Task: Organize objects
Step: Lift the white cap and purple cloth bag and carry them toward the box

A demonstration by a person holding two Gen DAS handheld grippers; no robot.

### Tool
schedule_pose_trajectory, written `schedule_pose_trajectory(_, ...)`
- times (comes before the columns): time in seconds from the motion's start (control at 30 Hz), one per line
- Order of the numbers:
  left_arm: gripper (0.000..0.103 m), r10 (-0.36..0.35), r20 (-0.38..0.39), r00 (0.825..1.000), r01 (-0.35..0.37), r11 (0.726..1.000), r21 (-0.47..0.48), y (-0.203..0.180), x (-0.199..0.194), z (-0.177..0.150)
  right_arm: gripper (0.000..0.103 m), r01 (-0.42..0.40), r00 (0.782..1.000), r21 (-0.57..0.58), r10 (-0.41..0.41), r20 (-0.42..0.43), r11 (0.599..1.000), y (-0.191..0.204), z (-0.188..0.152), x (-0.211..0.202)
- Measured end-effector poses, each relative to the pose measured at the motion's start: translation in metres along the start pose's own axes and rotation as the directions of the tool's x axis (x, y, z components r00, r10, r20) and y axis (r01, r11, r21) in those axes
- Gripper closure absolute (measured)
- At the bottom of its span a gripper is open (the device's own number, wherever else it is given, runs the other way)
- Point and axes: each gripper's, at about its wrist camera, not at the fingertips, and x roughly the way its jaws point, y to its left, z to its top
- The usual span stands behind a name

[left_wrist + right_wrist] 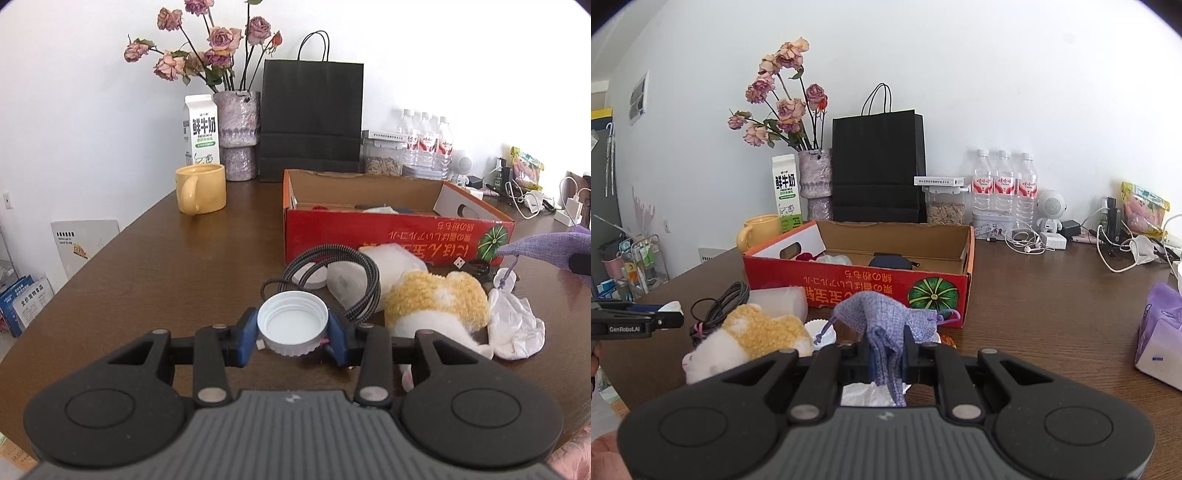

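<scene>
The left gripper is clamping its fingers on a white jar lid; the right gripper is pinching a purple drawstring pouch. Both are hanging just short of the red cardboard box, already partly filled. The plush toy, braided cable and crumpled plastic are waiting on the counter.
</scene>
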Motion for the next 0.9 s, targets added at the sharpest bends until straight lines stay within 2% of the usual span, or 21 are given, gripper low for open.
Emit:
schedule_pose_trajectory(0.27, 0.062, -0.038, 0.090, 0.995, 0.036, 0.999, 0.026, -0.017, 0.013, 0.044, 0.092, -0.002, 0.998, -0.019, 0.003, 0.068, 1.000, 0.005, 0.028, 0.017)
schedule_pose_trajectory(0.47, 0.062, -0.066, 0.117, 0.991, 0.064, 0.998, 0.023, -0.030, 0.038, 0.076, 0.092, 0.003, 0.996, -0.028, -0.001, 0.092, 1.000, 0.005, 0.049, 0.047)
schedule_pose_trajectory(0.9, 0.062, -0.077, 0.108, 0.991, 0.078, 0.997, -0.011, -0.046, 0.115, 0.129, 0.092, 0.034, 0.996, -0.012, -0.033, 0.081, 0.999, -0.011, 0.091, 0.143)
